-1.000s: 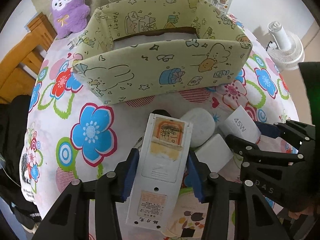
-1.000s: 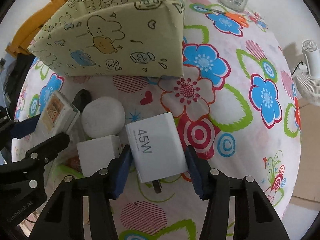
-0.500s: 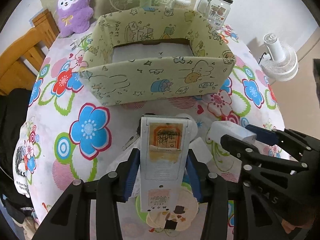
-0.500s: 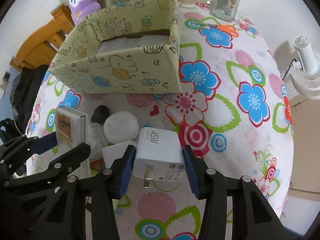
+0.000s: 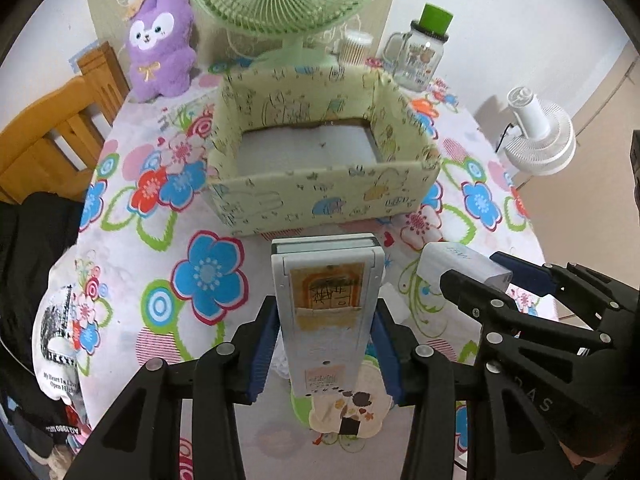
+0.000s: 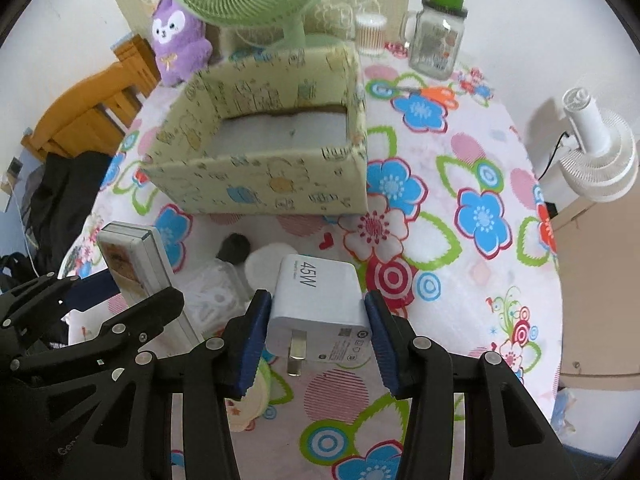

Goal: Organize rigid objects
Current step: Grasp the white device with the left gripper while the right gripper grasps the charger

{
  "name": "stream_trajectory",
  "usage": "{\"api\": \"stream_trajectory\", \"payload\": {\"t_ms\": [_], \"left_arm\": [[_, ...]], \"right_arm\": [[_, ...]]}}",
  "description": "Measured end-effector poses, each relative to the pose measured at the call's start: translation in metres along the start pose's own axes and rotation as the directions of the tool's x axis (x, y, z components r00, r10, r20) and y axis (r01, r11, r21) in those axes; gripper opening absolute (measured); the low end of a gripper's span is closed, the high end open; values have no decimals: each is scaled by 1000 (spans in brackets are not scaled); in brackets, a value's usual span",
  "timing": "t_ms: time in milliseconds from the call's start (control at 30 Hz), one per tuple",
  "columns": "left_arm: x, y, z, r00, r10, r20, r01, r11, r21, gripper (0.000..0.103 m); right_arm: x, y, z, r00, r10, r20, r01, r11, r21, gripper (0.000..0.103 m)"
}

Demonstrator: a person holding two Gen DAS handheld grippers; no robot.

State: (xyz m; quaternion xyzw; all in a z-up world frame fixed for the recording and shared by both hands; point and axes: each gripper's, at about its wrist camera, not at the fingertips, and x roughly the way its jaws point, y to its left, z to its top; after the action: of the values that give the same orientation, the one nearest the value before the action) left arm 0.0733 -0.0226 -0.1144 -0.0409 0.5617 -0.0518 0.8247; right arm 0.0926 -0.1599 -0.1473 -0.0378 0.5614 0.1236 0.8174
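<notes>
Left gripper [image 5: 326, 340] pinches grey-white remote-like case [image 5: 326, 300], held clear above table. Right gripper [image 6: 316, 336] clamps 45W charger [image 6: 318, 304] by its sides, prongs pointing back toward camera, also lifted clear. Below, between grippers: round white puck [image 6: 266, 264], small bottle with black cap [image 6: 236, 248], loose white bits. Further on: open patterned box [image 5: 320, 196], empty. Behind: green fan [image 5: 280, 0], glass jar [image 6: 438, 36]. Risks: grippers close together, could collide over box; case long, could catch near wall; smooth charger could slip.
</notes>
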Motion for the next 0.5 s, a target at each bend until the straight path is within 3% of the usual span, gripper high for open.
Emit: {"api": "stream_trajectory", "payload": {"t_ms": [500], "left_arm": [[-54,11,8,995,-30,97,24,997,69,46]], "right_arm": [[-57,26,6,991,-62,116,56,997,53,51]]}}
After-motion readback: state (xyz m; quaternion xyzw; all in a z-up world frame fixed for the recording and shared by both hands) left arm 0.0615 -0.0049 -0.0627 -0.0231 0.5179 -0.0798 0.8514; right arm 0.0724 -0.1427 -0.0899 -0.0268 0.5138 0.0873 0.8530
